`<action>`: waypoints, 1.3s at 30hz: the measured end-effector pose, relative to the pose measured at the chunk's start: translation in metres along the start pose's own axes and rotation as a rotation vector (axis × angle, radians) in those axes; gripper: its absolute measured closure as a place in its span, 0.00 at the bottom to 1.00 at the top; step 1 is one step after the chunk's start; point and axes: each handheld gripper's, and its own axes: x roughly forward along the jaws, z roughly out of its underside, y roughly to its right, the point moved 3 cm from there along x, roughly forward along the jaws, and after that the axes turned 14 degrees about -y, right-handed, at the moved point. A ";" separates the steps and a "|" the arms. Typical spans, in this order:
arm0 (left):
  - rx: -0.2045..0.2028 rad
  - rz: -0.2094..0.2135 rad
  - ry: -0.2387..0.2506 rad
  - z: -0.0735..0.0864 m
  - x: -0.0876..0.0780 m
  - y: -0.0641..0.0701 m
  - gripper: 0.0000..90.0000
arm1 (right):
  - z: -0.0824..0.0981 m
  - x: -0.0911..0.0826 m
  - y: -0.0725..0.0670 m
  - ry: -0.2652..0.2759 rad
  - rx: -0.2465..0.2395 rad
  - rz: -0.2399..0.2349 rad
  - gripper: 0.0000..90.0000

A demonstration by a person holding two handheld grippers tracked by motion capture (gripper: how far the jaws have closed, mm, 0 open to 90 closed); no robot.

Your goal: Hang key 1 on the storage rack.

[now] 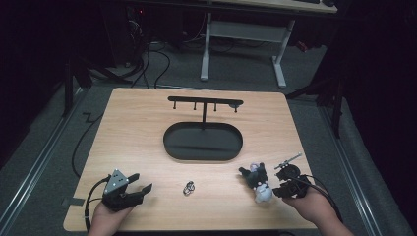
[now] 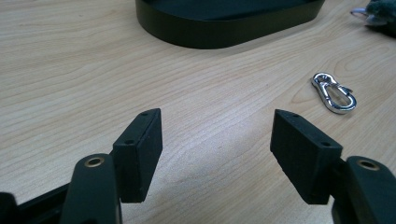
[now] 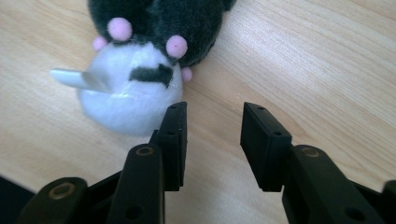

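Jaws first: your right gripper (image 3: pixel 212 140) has its jaws partway open w/ nothing between them, just bare tabletop (image 3: pixel 303 60) showing thru the gap. Left gripper (image 2: pixel 217 149) is spread wide, also empty, parked near the front left corner in the high view.

Where stuff is: the plush toy (image 3: pixel 135 70) (black top, white bottom, little pink dots, white tag sticking out the side) is lying on the tabletop right in front of the right jaws. One pad sits just beside the white part, can't tell if it's touching, but it's def not clamped. In the high view the toy is at front right, right next to your right hand. The silver clip (image 2: pixel 335 92) is loose on the wood, roughly mid-front, btwn the two grippers and well apart from the toy. Behind both sits the black stand (image 1: pixel 203 140), oval base w/ a post and a crossbar of small hooks.

Progress, imo: not much locked in yet. Nothing's hanging on any hook afaict, the clip isn't on the toy, and neither gripper has hold of anything. My guess is the job is getting the toy (prob via the clip) up onto that bar, so pretty much all of it is left: grab toy, deal w/ the clip, carry it back to the stand, hook it. Whether the toy has a loop for the clip I can't see from these angles.
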 end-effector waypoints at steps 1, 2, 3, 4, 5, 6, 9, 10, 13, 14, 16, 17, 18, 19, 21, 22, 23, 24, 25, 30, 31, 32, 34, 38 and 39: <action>0.003 0.001 -0.002 0.000 0.000 0.000 0.39 | 0.000 -0.003 0.000 -0.003 0.002 -0.002 0.66; 0.003 0.002 -0.003 0.000 0.000 0.000 0.39 | 0.001 -0.006 0.000 -0.005 0.006 -0.008 0.64; 0.003 0.002 -0.003 0.000 0.000 0.000 0.39 | 0.001 -0.010 0.000 -0.010 0.010 -0.014 0.62; 0.003 0.002 -0.003 0.000 0.000 0.000 0.39 | 0.001 -0.010 0.000 -0.010 0.010 -0.014 0.62; 0.006 0.001 -0.003 0.000 0.000 0.000 0.39 | 0.002 -0.018 -0.003 -0.002 0.019 -0.030 0.54; 0.003 0.002 -0.002 0.000 0.000 0.000 0.39 | 0.002 -0.018 -0.003 -0.002 0.019 -0.030 0.54; 0.004 0.004 -0.002 0.000 0.000 0.000 0.39 | 0.001 -0.029 -0.011 0.011 0.028 -0.052 0.45; 0.004 0.004 -0.002 0.000 0.000 0.000 0.39 | 0.001 -0.029 -0.011 0.011 0.028 -0.052 0.45; 0.007 0.007 -0.005 0.000 0.000 0.000 0.39 | -0.005 -0.035 -0.020 0.036 0.042 -0.091 0.34; 0.007 0.007 -0.005 0.000 0.000 0.000 0.39 | -0.007 -0.036 -0.023 0.039 0.044 -0.095 0.33; 0.008 0.008 -0.005 0.000 0.000 0.000 0.39 | -0.011 -0.034 -0.029 0.036 0.034 -0.092 0.30; 0.008 0.008 -0.005 0.000 0.000 -0.001 0.39 | -0.013 -0.032 -0.032 0.035 0.025 -0.092 0.29; 0.007 0.007 -0.004 0.000 0.000 -0.001 0.39 | -0.015 -0.030 -0.034 0.033 0.020 -0.097 0.29; 0.007 0.007 -0.004 0.000 0.000 -0.001 0.39 | -0.017 -0.027 -0.036 0.032 0.017 -0.094 0.29; 0.006 0.008 -0.003 0.001 0.000 -0.001 0.39 | -0.019 -0.024 -0.037 0.022 0.016 -0.087 0.29; 0.008 0.008 -0.004 0.001 0.000 -0.002 0.39 | -0.022 -0.018 -0.039 0.003 0.016 -0.082 0.29; 0.008 0.008 -0.004 0.001 0.000 -0.002 0.39 | -0.022 -0.018 -0.039 0.003 0.016 -0.082 0.29; 0.008 0.009 -0.008 0.001 0.000 -0.002 0.39 | -0.025 -0.012 -0.038 -0.006 0.028 -0.085 0.29; 0.007 0.010 -0.008 0.001 0.000 -0.002 0.39 | -0.025 -0.010 -0.037 -0.011 0.032 -0.083 0.28; 0.010 0.008 -0.008 0.001 0.000 -0.001 0.39 | -0.029 0.003 -0.034 -0.008 0.074 -0.128 0.27; 0.010 0.008 -0.008 0.001 0.000 -0.001 0.39 | -0.029 0.003 -0.034 -0.008 0.074 -0.128 0.27; 0.010 0.006 -0.005 0.000 0.000 -0.001 0.39 | -0.030 0.010 -0.034 -0.016 0.080 -0.134 0.27; 0.014 0.002 -0.004 0.000 -0.001 -0.001 0.38 | -0.029 0.015 -0.035 -0.025 0.086 -0.135 0.27; 0.023 -0.009 -0.006 0.000 -0.001 -0.001 0.37 | -0.028 0.023 -0.038 -0.038 0.103 -0.127 0.29; 0.021 -0.009 -0.005 0.000 0.000 0.000 0.37 | -0.028 0.025 -0.038 -0.035 0.088 -0.118 0.30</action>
